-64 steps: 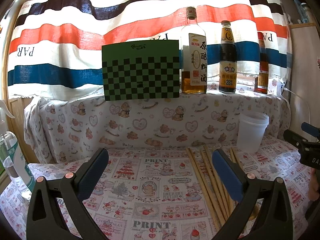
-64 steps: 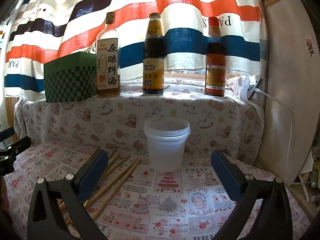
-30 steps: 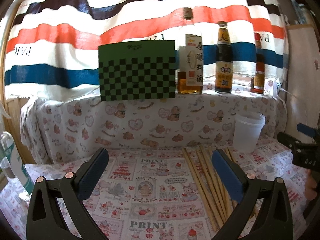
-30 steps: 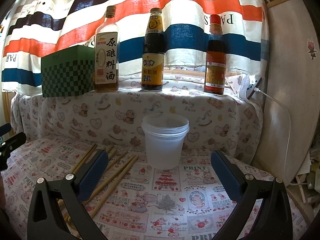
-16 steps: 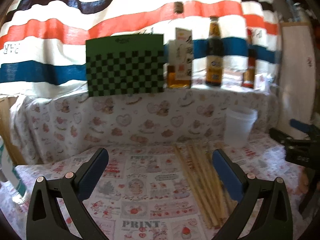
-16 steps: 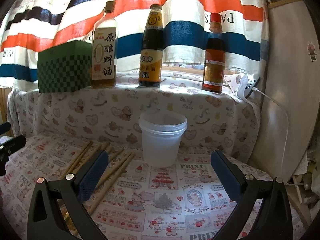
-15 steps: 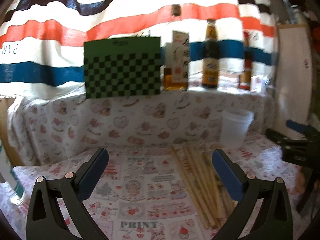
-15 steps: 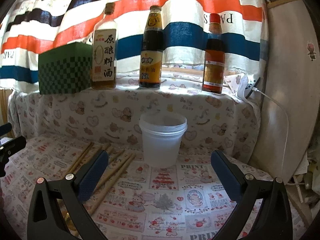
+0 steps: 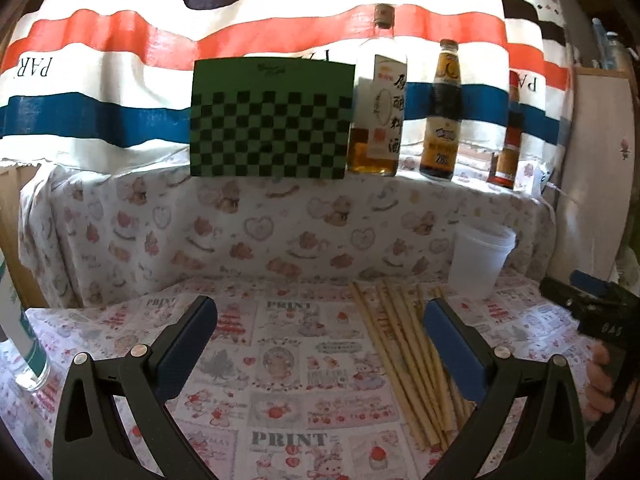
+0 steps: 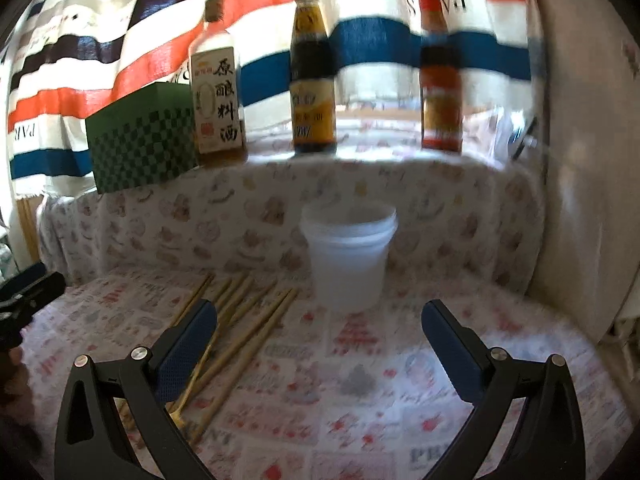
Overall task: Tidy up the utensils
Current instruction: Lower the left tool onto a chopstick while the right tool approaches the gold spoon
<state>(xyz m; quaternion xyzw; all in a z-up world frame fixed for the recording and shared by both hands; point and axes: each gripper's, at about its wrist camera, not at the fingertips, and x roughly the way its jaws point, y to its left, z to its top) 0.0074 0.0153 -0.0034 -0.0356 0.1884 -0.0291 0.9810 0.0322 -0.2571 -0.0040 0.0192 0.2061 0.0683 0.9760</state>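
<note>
Left claw (image 9: 320, 330) spread wide and empty, right claw (image 10: 319, 328) likewise, chopsticks (image 9: 404, 344) flat on bench (image 9: 288, 364), tub (image 10: 349, 260) upright beside them

Printed cloth table (image 9: 288, 364) w/ chopsticks (image 9: 404, 344) & white tub (image 10: 348, 264) on it
</note>
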